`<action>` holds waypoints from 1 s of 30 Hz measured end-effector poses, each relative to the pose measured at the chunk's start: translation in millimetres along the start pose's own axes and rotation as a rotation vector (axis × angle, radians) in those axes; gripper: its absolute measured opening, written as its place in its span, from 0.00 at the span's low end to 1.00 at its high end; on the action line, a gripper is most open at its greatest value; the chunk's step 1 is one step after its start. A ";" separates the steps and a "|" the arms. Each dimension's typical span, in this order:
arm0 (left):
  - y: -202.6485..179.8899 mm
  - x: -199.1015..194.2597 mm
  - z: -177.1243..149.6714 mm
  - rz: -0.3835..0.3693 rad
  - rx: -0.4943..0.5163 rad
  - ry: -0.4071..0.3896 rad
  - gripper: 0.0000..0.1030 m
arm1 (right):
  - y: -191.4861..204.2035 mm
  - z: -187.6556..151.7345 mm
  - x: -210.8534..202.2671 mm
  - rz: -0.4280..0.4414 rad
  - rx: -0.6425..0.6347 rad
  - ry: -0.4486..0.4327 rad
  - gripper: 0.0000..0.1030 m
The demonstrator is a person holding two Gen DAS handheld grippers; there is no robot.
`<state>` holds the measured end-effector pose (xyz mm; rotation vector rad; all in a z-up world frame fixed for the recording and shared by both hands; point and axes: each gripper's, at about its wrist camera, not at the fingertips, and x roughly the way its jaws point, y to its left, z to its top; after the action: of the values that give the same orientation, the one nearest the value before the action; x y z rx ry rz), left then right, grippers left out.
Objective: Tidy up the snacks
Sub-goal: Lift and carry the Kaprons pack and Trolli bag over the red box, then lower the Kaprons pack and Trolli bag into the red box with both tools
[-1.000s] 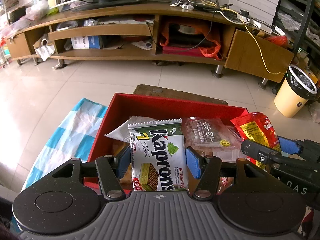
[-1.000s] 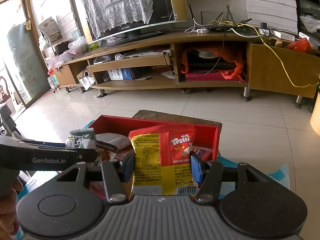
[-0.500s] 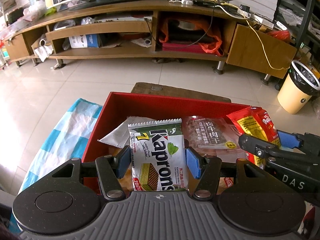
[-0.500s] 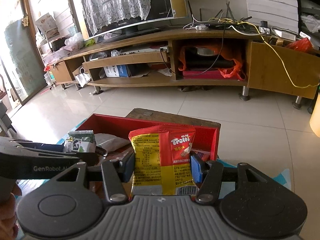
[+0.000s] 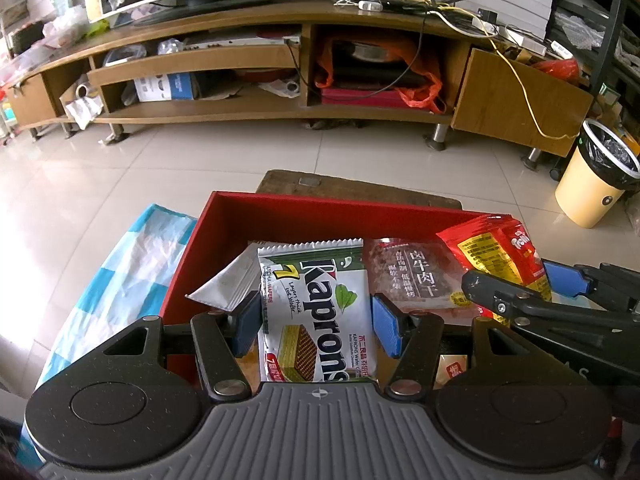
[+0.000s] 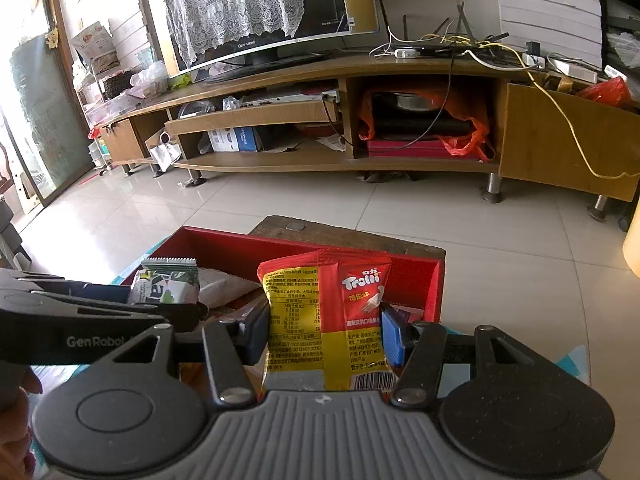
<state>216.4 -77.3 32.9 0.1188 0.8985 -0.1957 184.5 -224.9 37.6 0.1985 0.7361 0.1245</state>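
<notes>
- The Kaprons wafer packet (image 5: 318, 312) stands upright over the red box (image 5: 320, 210), its long axis running up and away from the holder, and the printed face turned toward the left wrist camera.
- The left claw (image 5: 316, 322) is clamped on that packet: the blue pads (image 5: 386, 330) press its two long edges at about mid-height, so the packet's lower end sits back by the claw's body.
- The Trolli gummy bag (image 6: 326, 320) is upright too, above the box's near-right part, with its long axis vertical and its back panel and logo both facing the right wrist camera.
- The right claw (image 6: 324, 336) is closed narrow on the gummy bag, pinching the lower half from both sides.
- Each snack is already in its own claw, so neither hand has to reach; judged from the task, the coming move is a lowering into the box, and the box's open floor lies below and ahead of both claws.
- Inside the box, beyond the wafer packet, lie a clear pack of dried beef (image 5: 416, 276) and a silvery pouch (image 5: 228, 284); the beef pack sits between the two held snacks.
- The box rests on a worktop (image 5: 360, 186) whose dark wooden edge shows just behind the box's far wall; a blue-checked cloth (image 5: 128, 264) lies left of the box.
</notes>
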 end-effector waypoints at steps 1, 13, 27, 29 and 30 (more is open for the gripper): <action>-0.5 0.8 0.5 0.001 0.002 0.000 0.64 | 0.0 0.0 -0.3 -0.001 0.001 -0.001 0.53; -10.0 9.6 1.4 0.022 0.032 -0.013 0.64 | -4.6 0.5 10.7 -0.005 0.007 0.003 0.53; -6.2 34.2 -0.7 0.032 0.020 0.035 0.63 | -7.5 -3.0 30.1 0.007 0.022 0.016 0.54; -3.8 34.6 -0.8 0.028 0.017 0.039 0.63 | -7.1 -3.7 31.9 0.012 0.021 0.016 0.54; -3.6 34.1 -0.6 0.028 0.016 0.039 0.63 | -6.7 -3.7 31.8 0.014 0.018 0.015 0.54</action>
<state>235.9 -84.7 5.7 0.1509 0.9340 -0.1751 205.6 -225.1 12.7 0.2203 0.7506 0.1325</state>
